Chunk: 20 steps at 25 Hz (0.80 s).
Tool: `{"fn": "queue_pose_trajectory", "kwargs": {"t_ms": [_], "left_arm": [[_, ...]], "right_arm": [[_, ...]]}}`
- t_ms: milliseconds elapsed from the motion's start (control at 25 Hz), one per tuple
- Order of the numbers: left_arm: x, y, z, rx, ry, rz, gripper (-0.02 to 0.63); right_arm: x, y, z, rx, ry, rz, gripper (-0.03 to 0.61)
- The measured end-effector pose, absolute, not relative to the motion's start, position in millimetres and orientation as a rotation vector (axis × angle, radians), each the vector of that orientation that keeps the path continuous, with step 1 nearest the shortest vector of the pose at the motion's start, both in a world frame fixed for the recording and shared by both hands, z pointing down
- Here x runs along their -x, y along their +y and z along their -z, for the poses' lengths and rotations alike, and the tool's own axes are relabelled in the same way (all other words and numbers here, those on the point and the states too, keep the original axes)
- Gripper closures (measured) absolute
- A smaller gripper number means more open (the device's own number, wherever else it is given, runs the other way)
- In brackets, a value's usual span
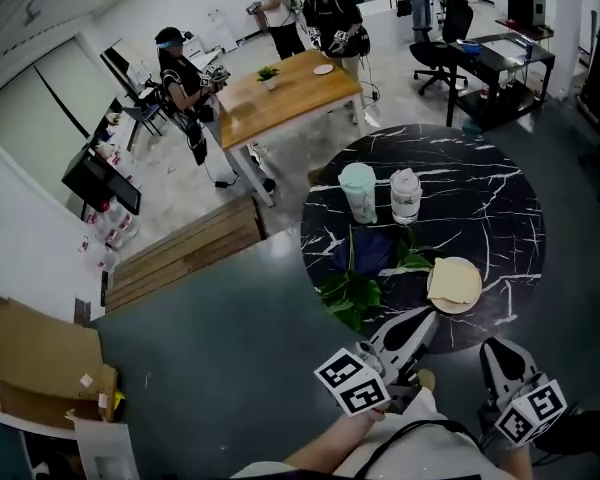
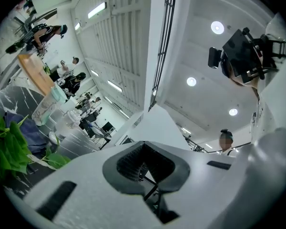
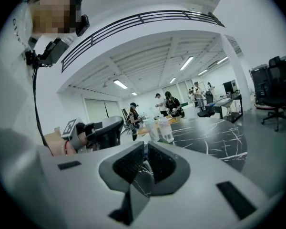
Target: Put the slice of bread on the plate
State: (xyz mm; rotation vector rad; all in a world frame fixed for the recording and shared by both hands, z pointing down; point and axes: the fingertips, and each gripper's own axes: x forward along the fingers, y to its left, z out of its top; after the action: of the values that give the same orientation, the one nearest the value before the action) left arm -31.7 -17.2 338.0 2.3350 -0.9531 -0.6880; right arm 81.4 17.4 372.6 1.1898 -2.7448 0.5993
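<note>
pale square bread slice [image 1: 453, 279] lying on round cream plate [image 1: 451, 309] | left gripper [image 1: 417, 320], right gripper [image 1: 499, 352] clenching nothing; best backing straight off

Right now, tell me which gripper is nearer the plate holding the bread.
Left. In the head view the left gripper hovers just off the plate at its near-left rim. The right gripper sits farther back, off its near-right side.

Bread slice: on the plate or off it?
On it: the bread slice lies flat on the plate, on the black table.
</note>
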Motion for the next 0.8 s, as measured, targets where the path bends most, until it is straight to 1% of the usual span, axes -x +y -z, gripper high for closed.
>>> {"fn": "queue_pose_trajectory", "kwargs": {"t_ms": [520,800], "left_arm": [[55,-12,-330,-2.335,-0.974,0.707,0.604],[58,-10,-333,-2.332,-0.968,0.701,0.604]], "right_arm": [[-58,28,-364,-1.132,-2.769,-0.561,0.563],[-59,30,-369,-1.137,-2.774,-0.619,0.566]]}}
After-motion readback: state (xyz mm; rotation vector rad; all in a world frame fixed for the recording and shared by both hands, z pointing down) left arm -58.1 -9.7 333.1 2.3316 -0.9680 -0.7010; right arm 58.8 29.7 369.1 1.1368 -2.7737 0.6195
